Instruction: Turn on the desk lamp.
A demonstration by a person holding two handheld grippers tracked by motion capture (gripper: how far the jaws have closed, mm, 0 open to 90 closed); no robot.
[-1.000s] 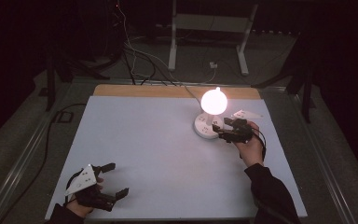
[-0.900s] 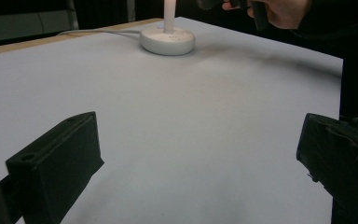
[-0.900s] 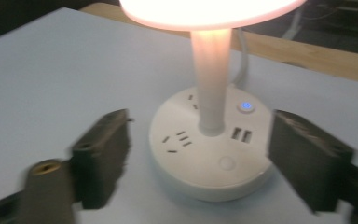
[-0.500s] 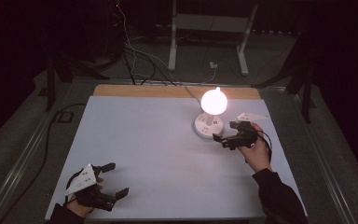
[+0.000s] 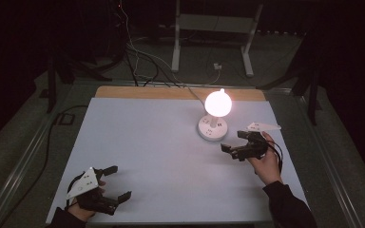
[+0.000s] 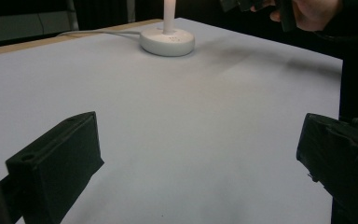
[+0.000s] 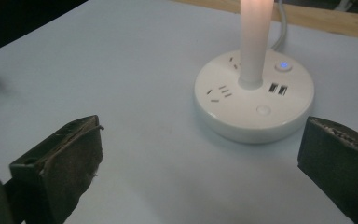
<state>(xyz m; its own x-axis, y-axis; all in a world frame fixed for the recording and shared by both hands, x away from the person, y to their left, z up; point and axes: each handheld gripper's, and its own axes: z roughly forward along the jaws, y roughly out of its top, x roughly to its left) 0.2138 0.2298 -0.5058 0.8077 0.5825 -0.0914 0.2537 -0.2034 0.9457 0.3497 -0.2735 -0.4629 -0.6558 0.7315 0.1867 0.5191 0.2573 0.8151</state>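
Left gripper [image 5: 116, 181]: your near-left one, low over the table [image 5: 147, 137], jaws wide apart, nothing between them.
Right gripper [image 5: 235, 142]: jaws have just been opening and now stand spread (empty), aimed at the lamp base.
Lamp base [image 7: 254, 95]: round, white, just beyond your right jaws, blue light on.
Bulb [image 5: 218, 103]: glowing above it.

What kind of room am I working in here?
Probably a darkened lab or recording studio: a white table holding just a lit lamp, loose cables on the floor behind, and a metal stand in the dark.
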